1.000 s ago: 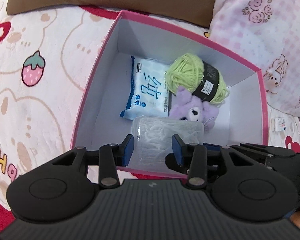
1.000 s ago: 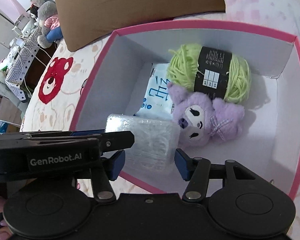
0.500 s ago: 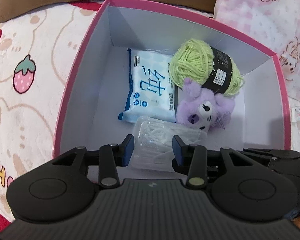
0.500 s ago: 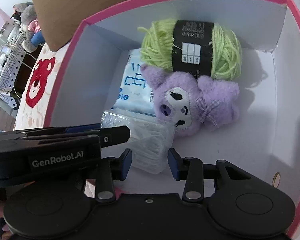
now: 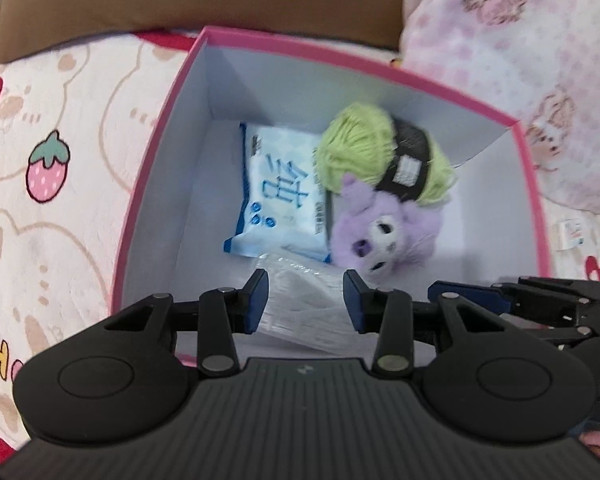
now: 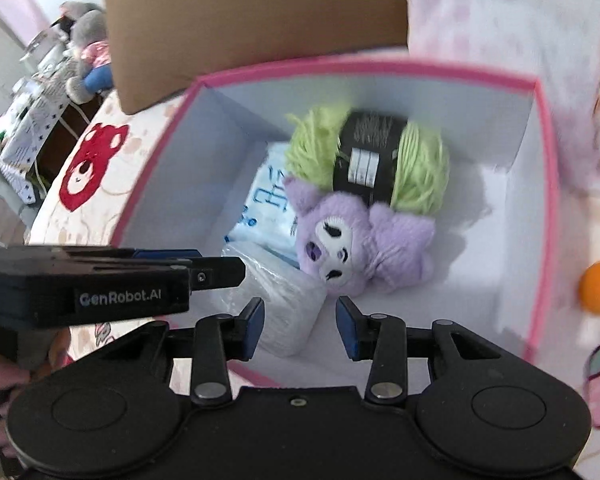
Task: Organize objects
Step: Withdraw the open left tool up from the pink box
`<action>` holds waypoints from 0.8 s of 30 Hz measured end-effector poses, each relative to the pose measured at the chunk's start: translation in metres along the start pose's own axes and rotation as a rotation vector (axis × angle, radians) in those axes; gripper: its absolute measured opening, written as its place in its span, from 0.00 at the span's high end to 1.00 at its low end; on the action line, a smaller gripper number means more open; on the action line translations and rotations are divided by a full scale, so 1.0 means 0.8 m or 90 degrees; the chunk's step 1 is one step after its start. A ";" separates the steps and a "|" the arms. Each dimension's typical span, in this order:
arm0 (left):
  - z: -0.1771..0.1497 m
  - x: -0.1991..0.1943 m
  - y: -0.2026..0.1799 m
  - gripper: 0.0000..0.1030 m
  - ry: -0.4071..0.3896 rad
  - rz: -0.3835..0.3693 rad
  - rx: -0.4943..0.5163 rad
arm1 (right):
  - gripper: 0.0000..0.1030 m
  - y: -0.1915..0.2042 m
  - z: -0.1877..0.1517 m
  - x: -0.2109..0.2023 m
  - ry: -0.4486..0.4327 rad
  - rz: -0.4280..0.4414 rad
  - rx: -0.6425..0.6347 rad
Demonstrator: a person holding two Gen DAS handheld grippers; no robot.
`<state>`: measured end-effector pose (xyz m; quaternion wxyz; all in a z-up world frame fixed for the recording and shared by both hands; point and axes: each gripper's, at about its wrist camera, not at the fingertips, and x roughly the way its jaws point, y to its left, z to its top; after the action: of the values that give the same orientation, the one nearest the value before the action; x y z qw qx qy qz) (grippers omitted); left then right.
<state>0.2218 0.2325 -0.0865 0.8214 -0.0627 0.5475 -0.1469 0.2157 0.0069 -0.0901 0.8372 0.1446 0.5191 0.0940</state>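
Cartoon-print bedspread (image 5: 40, 240), pink box (image 5: 148, 184), left gripper (image 5: 305, 300) and right gripper (image 6: 299, 326) both agape, empty, above clear packet (image 5: 300, 304).

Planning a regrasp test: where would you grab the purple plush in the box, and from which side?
Grip the purple plush across its body, the end near the box's open floor, coming from above. It lies face-up; green yarn touches its far side and the wipes pack its head side, so those approaches are crowded.

Both grippers open, side by side.

My left gripper (image 5: 305, 300) has its jaws spread, nothing between the pads. My right gripper (image 6: 299, 328) is spread likewise, sitting at 3 o'clock of the left, both pointing toward 12.
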 end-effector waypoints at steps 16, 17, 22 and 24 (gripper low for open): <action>-0.019 -0.100 -0.051 0.53 -0.009 -0.074 0.020 | 0.53 0.000 -0.052 -0.118 -0.091 -0.039 -0.078; -0.020 -0.105 -0.055 0.52 -0.008 -0.077 0.019 | 0.52 0.001 -0.055 -0.125 -0.094 -0.048 -0.084; -0.033 -0.130 -0.086 0.46 0.001 -0.081 0.048 | 0.47 0.001 -0.067 -0.165 -0.101 -0.067 -0.106; -0.039 -0.137 -0.097 0.45 0.010 -0.086 0.054 | 0.46 0.003 -0.074 -0.186 -0.116 -0.050 -0.123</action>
<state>0.1408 0.1943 0.0185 0.8075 -0.0632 0.5415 -0.2255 0.0968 -0.0280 0.0110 0.8938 0.0509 0.4349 0.0972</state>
